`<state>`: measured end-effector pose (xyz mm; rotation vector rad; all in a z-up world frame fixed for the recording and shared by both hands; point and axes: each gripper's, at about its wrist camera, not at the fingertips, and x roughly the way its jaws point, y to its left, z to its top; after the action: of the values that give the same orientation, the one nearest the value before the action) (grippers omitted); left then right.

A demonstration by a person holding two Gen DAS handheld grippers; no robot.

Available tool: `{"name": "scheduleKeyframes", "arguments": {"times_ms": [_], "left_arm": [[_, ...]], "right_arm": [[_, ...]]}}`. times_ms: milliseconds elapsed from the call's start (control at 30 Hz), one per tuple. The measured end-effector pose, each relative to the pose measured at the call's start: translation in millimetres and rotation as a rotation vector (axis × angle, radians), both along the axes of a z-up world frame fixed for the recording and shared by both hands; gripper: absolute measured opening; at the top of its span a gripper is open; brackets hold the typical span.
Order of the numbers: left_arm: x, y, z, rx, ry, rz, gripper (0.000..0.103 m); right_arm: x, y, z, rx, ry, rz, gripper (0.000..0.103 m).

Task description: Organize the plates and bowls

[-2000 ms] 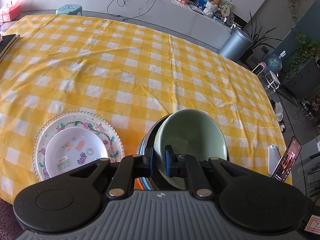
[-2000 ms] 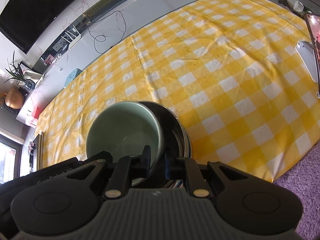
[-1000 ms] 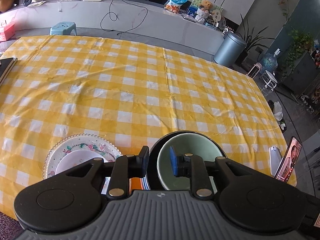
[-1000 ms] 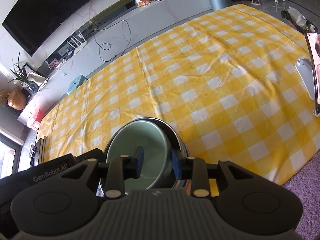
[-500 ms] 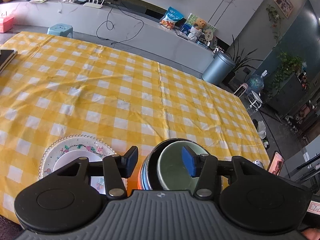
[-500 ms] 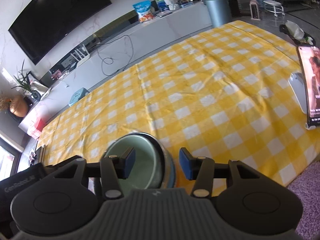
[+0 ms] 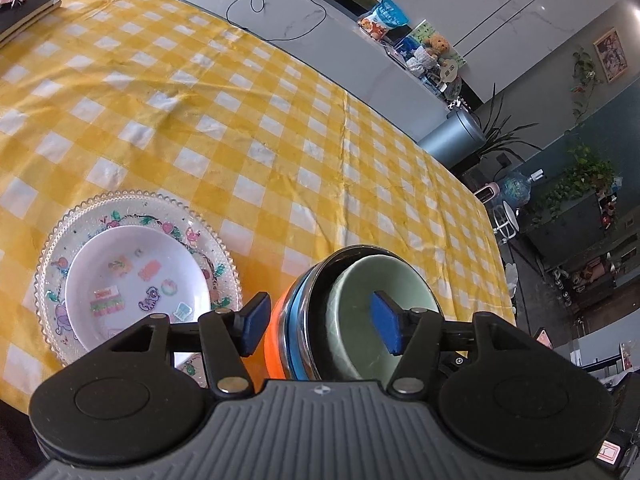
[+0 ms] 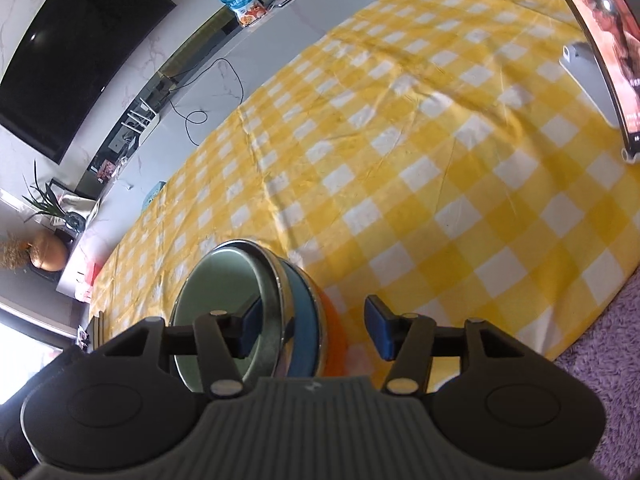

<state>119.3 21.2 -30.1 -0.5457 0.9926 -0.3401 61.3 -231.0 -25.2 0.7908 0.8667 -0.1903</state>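
A pale green bowl [image 7: 356,292] sits nested in a stack of bowls: a steel bowl [image 7: 320,276], a blue one [image 7: 294,320] and an orange one [image 7: 274,328]. My left gripper [image 7: 322,330] is open and empty, raised over the stack's near edge. A small white plate with stickers [image 7: 132,276] lies on a clear beaded glass plate [image 7: 72,216] to the left. In the right wrist view the same stack [image 8: 240,280] is close below my right gripper [image 8: 314,328], which is open and empty.
The table carries a yellow checked cloth [image 7: 240,120]. A phone on a stand [image 8: 600,52] is at the table's right side. A dark notebook [image 7: 24,12] lies at the far left. A purple rug [image 8: 600,360] is beyond the near edge.
Both grippers let go of the green bowl, which settled into the steel bowl. Both opened wide and pulled back and up from the stack.
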Motion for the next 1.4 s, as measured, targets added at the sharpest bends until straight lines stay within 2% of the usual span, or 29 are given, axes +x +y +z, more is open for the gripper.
{"name": "scheduleKeyframes", "arguments": {"times_ms": [133, 267, 500, 800, 933, 1100, 1233, 1400], "left_arm": [[2.6, -5.5, -4.1, 0.005, 0.016, -0.003, 0.067], [5.2, -12.2, -7.6, 0.031, 0.022, -0.012, 0.067], [12.5, -21.4, -16.6, 0.066, 0.058, -0.002, 0.067], [18.7, -25.1, -36.6, 0.065, 0.131, -0.013, 0.064], [19.8, -25.5, -36.8, 0.059, 0.129, -0.020, 0.061], [20.8, -27.0, -35.3, 0.068, 0.129, -0.032, 0.060], [21.8, -26.2, -35.5, 0.061, 0.133, -0.033, 0.060], [19.2, -30.6, -31.7, 0.084, 0.101, -0.045, 0.060]], "right_arm": [[5.2, 1.4, -10.1, 0.004, 0.033, 0.016, 0.055], [6.6, -0.6, -21.4, 0.060, 0.040, 0.026, 0.055], [12.2, -6.4, -20.1, 0.085, 0.020, 0.012, 0.055], [21.3, -9.2, -37.7, 0.144, 0.057, 0.025, 0.057], [24.8, -10.1, -41.3, 0.165, 0.066, 0.035, 0.055], [25.5, -10.2, -45.2, 0.214, 0.071, 0.039, 0.048], [25.6, -8.5, -44.8, 0.203, 0.076, 0.035, 0.046], [22.8, -12.0, -47.3, 0.225, 0.077, 0.017, 0.043]]}}
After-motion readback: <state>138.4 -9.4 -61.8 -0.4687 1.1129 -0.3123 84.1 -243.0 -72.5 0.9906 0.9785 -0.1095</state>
